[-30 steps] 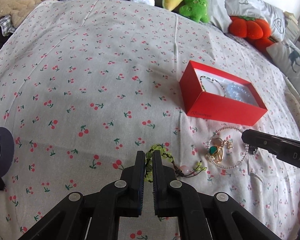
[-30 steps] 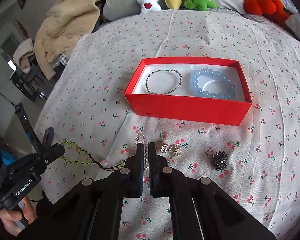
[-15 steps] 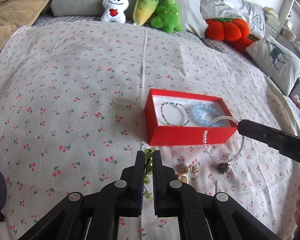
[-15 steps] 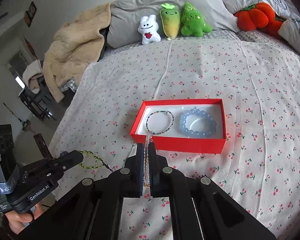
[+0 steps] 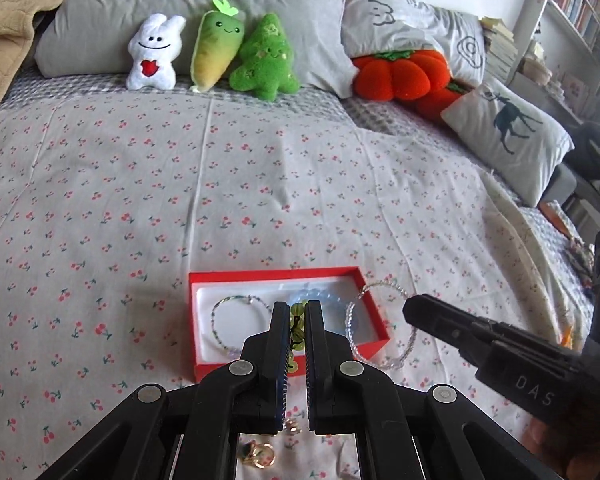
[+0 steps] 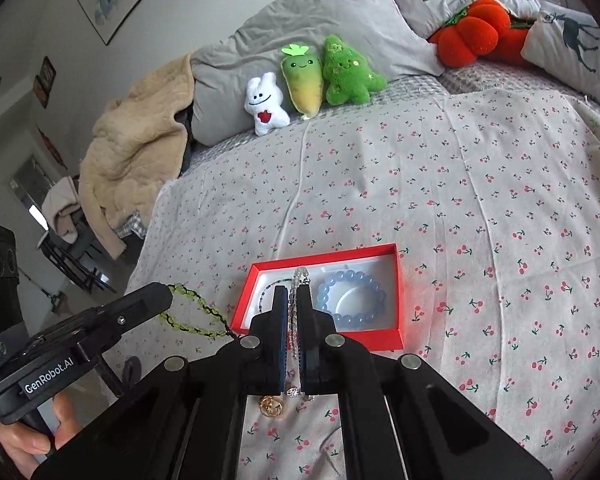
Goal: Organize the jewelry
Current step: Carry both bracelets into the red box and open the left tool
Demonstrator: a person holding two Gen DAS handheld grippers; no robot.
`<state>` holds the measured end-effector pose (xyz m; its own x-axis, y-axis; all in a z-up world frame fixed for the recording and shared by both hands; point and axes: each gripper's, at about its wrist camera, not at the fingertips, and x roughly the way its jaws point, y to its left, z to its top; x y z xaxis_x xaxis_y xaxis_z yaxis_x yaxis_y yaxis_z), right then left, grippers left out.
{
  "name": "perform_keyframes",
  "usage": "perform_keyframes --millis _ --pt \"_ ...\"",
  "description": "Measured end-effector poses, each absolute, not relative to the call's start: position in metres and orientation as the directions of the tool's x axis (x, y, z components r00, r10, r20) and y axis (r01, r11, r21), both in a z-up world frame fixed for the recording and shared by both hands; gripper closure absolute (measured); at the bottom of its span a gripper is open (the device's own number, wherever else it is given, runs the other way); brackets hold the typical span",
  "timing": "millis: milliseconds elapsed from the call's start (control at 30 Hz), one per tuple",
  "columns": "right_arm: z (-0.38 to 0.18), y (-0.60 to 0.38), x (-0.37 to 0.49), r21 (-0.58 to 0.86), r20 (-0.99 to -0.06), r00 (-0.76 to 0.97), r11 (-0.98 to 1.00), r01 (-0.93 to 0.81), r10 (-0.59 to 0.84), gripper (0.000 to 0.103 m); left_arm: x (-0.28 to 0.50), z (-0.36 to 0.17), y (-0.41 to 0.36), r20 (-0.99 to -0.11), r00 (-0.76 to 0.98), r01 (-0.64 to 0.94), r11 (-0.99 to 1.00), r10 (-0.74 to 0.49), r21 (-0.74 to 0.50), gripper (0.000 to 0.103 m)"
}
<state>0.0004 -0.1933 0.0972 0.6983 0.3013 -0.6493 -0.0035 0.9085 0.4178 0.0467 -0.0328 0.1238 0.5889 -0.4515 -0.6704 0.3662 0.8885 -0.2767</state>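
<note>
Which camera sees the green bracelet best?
The right wrist view: the green bracelet hangs in full loop from the left gripper. In the left wrist view only a few beads peek between its own fingers.

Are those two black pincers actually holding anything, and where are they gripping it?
Yes. The left tool pinches the green bracelet by one spot on its loop. The right tool pinches the clear bracelet likewise; both hang free.

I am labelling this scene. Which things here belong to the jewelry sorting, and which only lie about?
Belong:
- red box
- green bead bracelet, in left tongs
- clear bead bracelet, in right tongs
- blue bracelet
- gold rings

Lying about:
- plush toys
- pillows
- beige blanket
</note>
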Motion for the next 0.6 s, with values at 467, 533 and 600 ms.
perform_keyframes --millis 467,533,600 --pt "0.078 -0.222 0.022 0.463 -0.645 0.704 0.885 0.053 0.295 0.099 0.109 0.072 -0.055 -0.734 0.513 0.282 0.895 -0.446 -0.347 0.101" --pt "0.075 -0.221 0.026 0.460 -0.651 0.699 0.887 0.051 0.297 0.099 0.113 0.057 -0.053 -0.759 0.508 0.266 0.912 -0.407 -0.311 0.101" --pt "0.072 -0.219 0.030 0.458 -0.655 0.694 0.888 0.050 0.299 0.099 0.116 0.046 -0.050 -0.775 0.508 0.257 0.925 -0.375 -0.279 0.101"
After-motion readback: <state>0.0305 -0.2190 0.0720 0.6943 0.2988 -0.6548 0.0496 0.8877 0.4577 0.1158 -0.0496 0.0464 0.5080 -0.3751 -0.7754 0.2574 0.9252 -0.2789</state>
